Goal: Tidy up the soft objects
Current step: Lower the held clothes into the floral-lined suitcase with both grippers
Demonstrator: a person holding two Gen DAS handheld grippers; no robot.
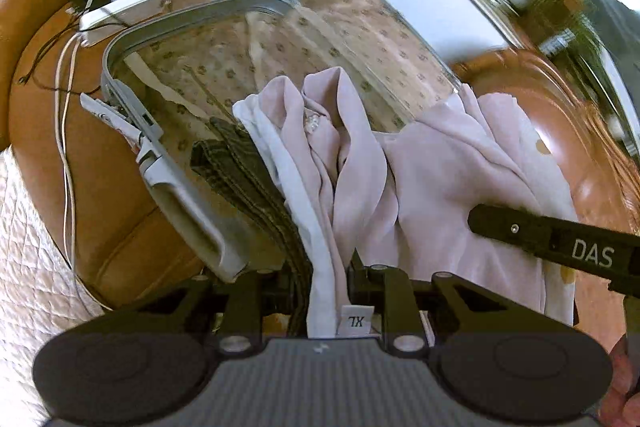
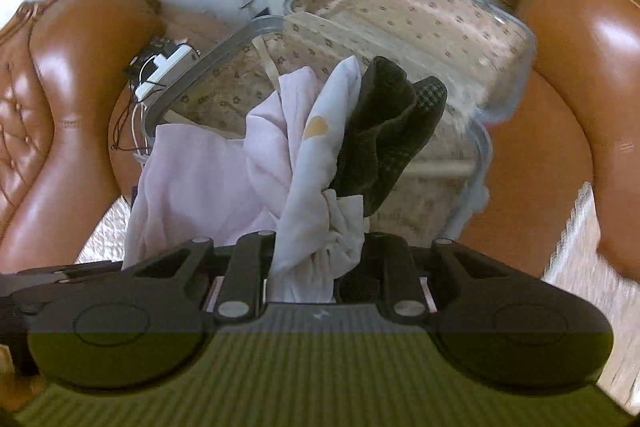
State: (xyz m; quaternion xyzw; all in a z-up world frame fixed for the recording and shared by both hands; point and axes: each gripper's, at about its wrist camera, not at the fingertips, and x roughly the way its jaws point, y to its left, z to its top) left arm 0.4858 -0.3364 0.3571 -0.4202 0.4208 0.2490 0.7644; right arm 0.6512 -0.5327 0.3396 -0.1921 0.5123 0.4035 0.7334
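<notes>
Both grippers are pinching one bundle of clothes above the open grey-rimmed suitcase with patterned beige lining (image 1: pixel 120 67), which is lying on a tan leather sofa (image 1: pixel 60 131). The left gripper (image 1: pixel 320 291) is clamping the pale pink blouse (image 1: pixel 360 163) and the dark checked garment (image 1: pixel 240 163) at its collar end; the right gripper (image 2: pixel 308 267) is squeezing the opposite end. The loose pink fabric is trailing over the suitcase's near edge, so it may be snagging on the rim or slipping free as the bundle descends.
</notes>
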